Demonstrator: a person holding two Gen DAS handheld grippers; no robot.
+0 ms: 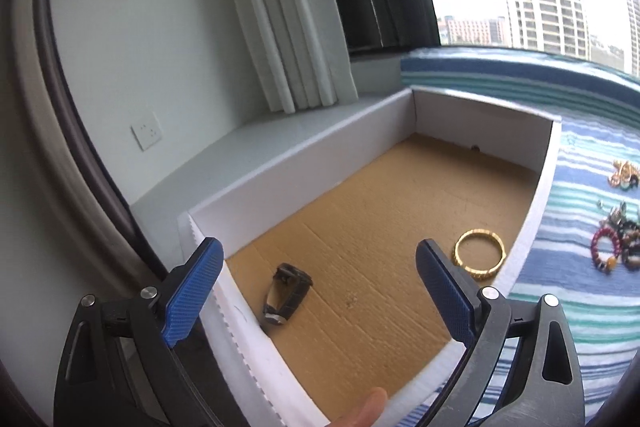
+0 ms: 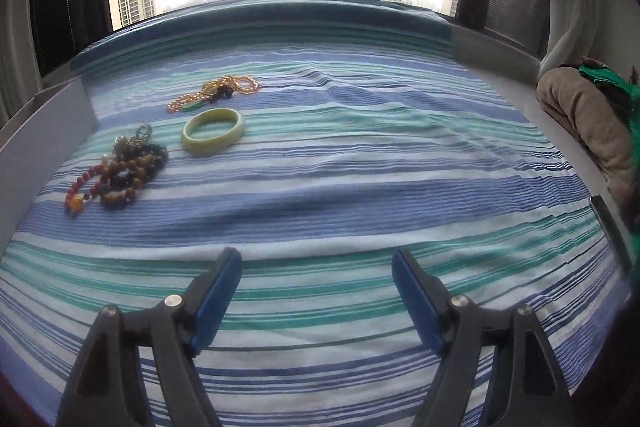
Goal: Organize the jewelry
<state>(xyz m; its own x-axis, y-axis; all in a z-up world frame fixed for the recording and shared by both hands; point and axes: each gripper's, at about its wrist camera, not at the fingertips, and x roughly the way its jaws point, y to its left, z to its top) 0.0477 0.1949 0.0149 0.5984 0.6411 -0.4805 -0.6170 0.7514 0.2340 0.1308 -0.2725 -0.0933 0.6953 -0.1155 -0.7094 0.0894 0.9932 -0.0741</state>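
A: Where does the right gripper [image 2: 316, 291] stand against the jade-green bangle [image 2: 213, 130]?

B: The bangle lies flat on the striped blanket [image 2: 360, 167], ahead of the gripper and off to its left, well apart. The jaws are spread wide with nothing between them. Being a ring, the bangle has no long axis to speak of; I'd judge the claw must swing left and forward and take one side of the band.

A: And around the bangle?

B: Just behind it, the gold chain necklace [image 2: 216, 91]. To its left and nearer, the heap of beaded bracelets [image 2: 120, 175], red and brown, touching one another.

A: Which hand is closer to it?

B: The right, by my reading. The left gripper [image 1: 316, 291] hangs over the cardboard box [image 1: 480, 107], jaws also apart and empty. The box is left of the bangle; its white wall shows at the left edge of the right wrist view.

A: Anything in the box?

B: A gold bangle [image 1: 480, 254] near the wall on the jewelry side, and a dark watch [image 1: 285, 294] by the opposite wall.

A: The room?

B: Beyond the bangle, a window with tower blocks outside; pale curtains [image 1: 280, 7] behind the box, a folded brown cloth [image 2: 584, 115] far right of the bangle
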